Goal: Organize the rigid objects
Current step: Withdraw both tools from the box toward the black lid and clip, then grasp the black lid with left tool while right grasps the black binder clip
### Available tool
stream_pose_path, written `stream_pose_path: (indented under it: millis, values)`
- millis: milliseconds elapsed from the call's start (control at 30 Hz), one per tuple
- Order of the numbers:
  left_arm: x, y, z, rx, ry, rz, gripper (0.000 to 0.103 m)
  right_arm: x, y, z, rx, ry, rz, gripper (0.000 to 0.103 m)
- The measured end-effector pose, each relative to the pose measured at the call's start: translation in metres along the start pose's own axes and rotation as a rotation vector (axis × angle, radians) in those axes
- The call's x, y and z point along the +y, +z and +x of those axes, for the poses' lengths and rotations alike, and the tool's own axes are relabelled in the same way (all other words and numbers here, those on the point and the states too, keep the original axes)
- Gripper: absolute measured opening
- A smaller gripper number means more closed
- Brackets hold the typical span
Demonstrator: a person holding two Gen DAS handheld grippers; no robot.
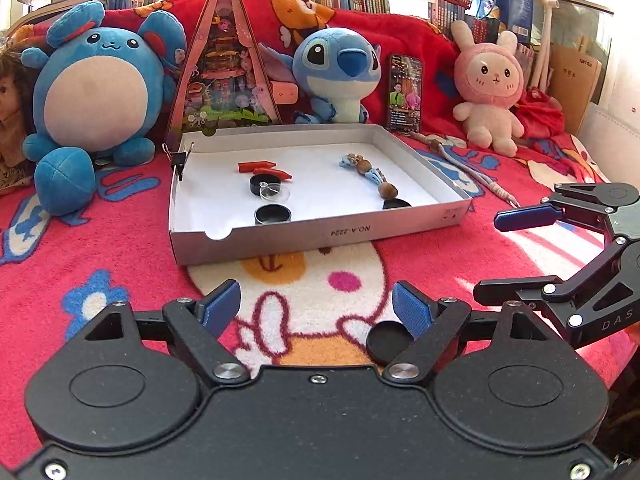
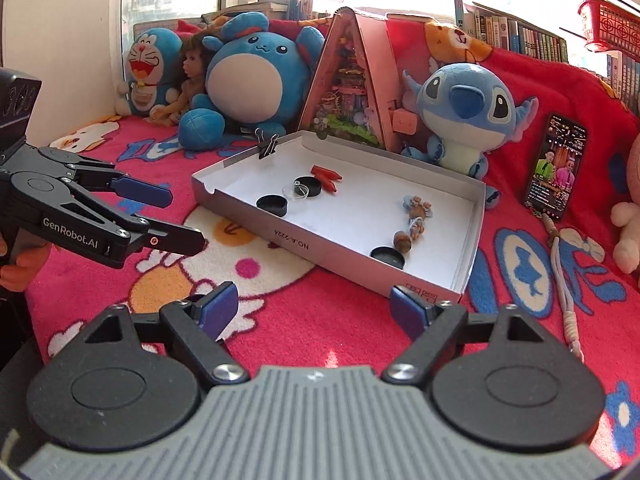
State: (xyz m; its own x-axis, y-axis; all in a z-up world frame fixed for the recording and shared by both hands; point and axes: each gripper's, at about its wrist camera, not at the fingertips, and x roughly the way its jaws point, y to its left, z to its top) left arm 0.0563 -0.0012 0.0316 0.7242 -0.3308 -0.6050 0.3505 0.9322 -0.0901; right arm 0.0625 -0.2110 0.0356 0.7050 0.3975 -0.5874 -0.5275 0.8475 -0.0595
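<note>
Left gripper (image 1: 316, 304): nearest to you; its jaws stand wide apart and grip nothing, hovering over the blanket (image 1: 100, 248) before the box's near wall.
Right gripper (image 2: 316, 306): equally wide, nothing between its blue pads (image 2: 218, 308); it hangs off the box's near right corner.
Box (image 1: 320, 236): shallow white tray on the blanket, the container into which you are gathering the items, judging by its contents.
Bead charm (image 1: 370, 172): lies inside, toward the right wall, running front to back.
Black round cases: one (image 1: 273, 215) by the near wall left of centre, one (image 1: 264, 183) mid-floor, a flatter one (image 1: 396, 204) at the near right corner.
Clear lid (image 1: 275, 193): rests against the mid-floor case.
Red pieces (image 1: 264, 170): two, just behind that case.
Black disc (image 1: 390, 342): outside the box, on the blanket just inside your left gripper's right finger; apparently the next item.
Beaded cord (image 1: 472, 168): also outside, beyond the right wall.
Progress: most items appear boxed; two seem to remain.
</note>
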Motion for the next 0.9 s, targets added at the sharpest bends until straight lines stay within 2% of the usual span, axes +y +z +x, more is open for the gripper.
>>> stream_pose_path:
  millis: [100, 233, 333, 467, 633, 800, 900]
  values:
    - [-0.009, -0.015, -0.006, 0.034, -0.038, 0.069, 0.081, 0.007, -0.008, -0.005, 0.017, 0.026, -0.025, 0.09]
    - [-0.021, -0.029, -0.009, 0.06, -0.07, 0.156, 0.072, 0.017, -0.018, -0.008, 0.05, 0.058, -0.071, 0.09]
    - [-0.029, -0.034, -0.005, 0.069, -0.086, 0.186, 0.064, 0.026, -0.025, -0.006, 0.073, 0.068, -0.11, 0.09]
    - [-0.032, -0.032, 0.005, 0.065, -0.102, 0.163, 0.051, 0.032, -0.029, -0.003, 0.083, 0.071, -0.125, 0.09]
    - [-0.031, -0.026, 0.017, 0.055, -0.094, 0.114, 0.045, 0.035, -0.031, -0.001, 0.087, 0.081, -0.128, 0.09]
    - [-0.028, -0.022, 0.022, 0.049, -0.063, 0.096, 0.033, 0.037, -0.031, 0.004, 0.089, 0.09, -0.121, 0.09]
    - [-0.022, -0.019, 0.022, 0.051, -0.045, 0.068, 0.031, 0.039, -0.032, 0.006, 0.042, 0.065, -0.109, 0.09]
